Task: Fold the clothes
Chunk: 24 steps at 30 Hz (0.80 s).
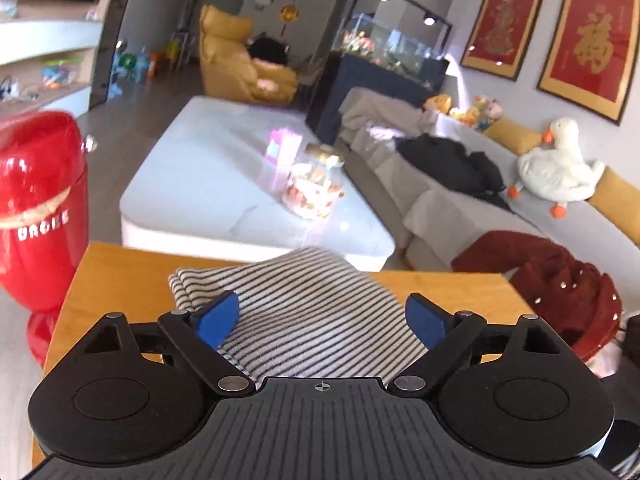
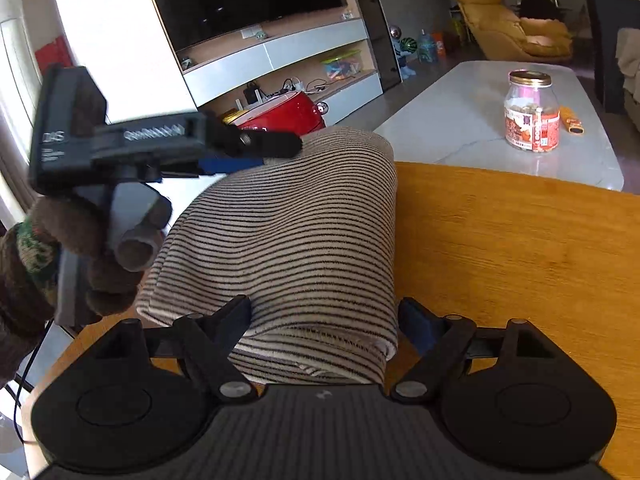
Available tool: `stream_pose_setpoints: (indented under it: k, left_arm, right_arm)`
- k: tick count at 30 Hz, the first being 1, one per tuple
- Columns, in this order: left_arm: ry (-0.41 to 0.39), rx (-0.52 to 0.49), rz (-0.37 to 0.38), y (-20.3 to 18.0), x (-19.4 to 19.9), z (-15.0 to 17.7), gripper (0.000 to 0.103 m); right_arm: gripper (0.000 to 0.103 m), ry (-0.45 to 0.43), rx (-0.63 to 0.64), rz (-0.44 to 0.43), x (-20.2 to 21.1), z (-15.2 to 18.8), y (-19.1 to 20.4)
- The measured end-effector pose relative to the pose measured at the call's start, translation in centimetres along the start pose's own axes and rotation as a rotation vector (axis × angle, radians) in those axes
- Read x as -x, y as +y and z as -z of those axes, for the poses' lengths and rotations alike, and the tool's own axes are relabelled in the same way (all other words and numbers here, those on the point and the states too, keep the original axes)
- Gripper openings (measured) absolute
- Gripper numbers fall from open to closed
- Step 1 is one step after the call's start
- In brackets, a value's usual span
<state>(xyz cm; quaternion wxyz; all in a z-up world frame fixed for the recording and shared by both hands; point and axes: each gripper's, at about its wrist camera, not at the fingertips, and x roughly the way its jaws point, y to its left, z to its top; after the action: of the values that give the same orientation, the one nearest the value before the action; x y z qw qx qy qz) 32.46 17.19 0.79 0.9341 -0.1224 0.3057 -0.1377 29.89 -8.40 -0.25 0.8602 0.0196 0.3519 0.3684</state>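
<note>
A folded striped garment (image 2: 304, 240), cream with thin dark lines, lies on a wooden table (image 2: 520, 260) and fills the centre of the right wrist view. Its near edge, with layered hems showing, sits at the bottom centre of that frame, between the fingers of the right gripper (image 2: 324, 320). Those jaws stand wide apart, one on each side of the cloth; the left finger overlaps the fabric edge in the picture, though whether it actually presses on it is hard to say from this angle.

At the left of the same view, a gloved hand (image 2: 80, 248) holds the left gripper (image 2: 256, 152), seen side-on, its tips at the far upper edge of the garment. In the left wrist view the left gripper (image 1: 320, 320) is spread wide, blue pads (image 1: 218, 318) well apart, with the striped cloth (image 1: 304, 312) lying beneath and between them, not pinched.

Beyond the table, a white coffee table (image 1: 192, 184) carries a glass jar (image 2: 531, 114). A red inflatable toy (image 1: 38, 192) stands at the left edge of the left wrist view, and a dark red garment (image 1: 552, 280) lies at lower right.
</note>
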Motion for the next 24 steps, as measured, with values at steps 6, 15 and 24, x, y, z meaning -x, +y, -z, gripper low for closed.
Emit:
stream_pose_setpoints:
  k: [6,15,24]
  left_arm:
    - [-0.013,-0.063,-0.046,0.0,1.8,2.0,0.093]
    - [-0.091,0.042,-0.205,-4.7,9.0,5.9,0.103]
    - [0.010,0.123,-0.097,-5.5,6.4,8.2,0.103]
  right_arm:
    - [0.081,-0.008,0.011,0.051,0.0,0.0,-0.6]
    - [0.090,-0.052,0.029,0.118,3.0,2.4,0.1]
    - [0.082,-0.267,-0.220,0.087,4.3,-1.5,-4.0]
